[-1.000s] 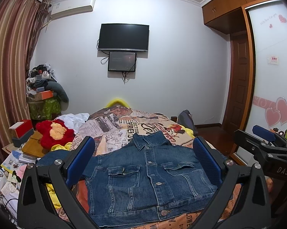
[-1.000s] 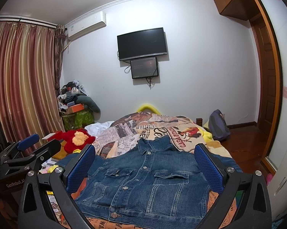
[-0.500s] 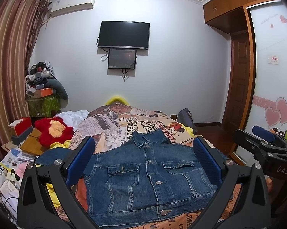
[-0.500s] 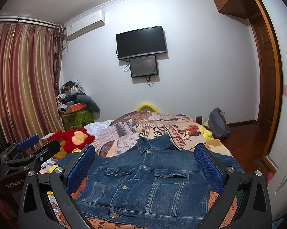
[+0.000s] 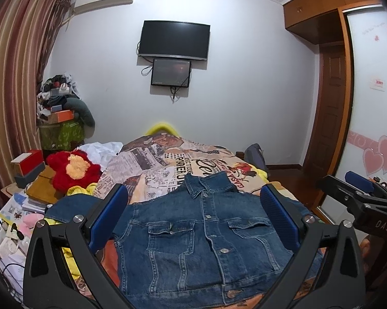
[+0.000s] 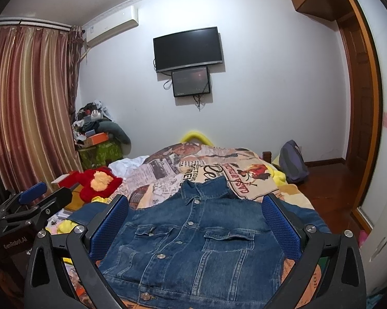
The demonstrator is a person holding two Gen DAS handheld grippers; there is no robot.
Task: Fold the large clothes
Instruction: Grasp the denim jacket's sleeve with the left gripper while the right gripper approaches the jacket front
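Here both tools (image 5: pixel 193 221) (image 6: pixel 194 221) hover level, spread, above the jacket (image 5: pixel 203 242).

White wall (image 5: pixel 244 77), mounted television (image 5: pixel 174 40) (striped curtains (image 5: pixel 10 77) left)

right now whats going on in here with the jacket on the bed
A person holds a pair of tongs in each hand over a denim jacket that lies spread flat, front up and buttoned, on the bed. The left tongs and right tongs both hang open above the jacket, gripping nothing. No fold shows yet: the collar points toward the far wall and the sleeves lie out to the sides.
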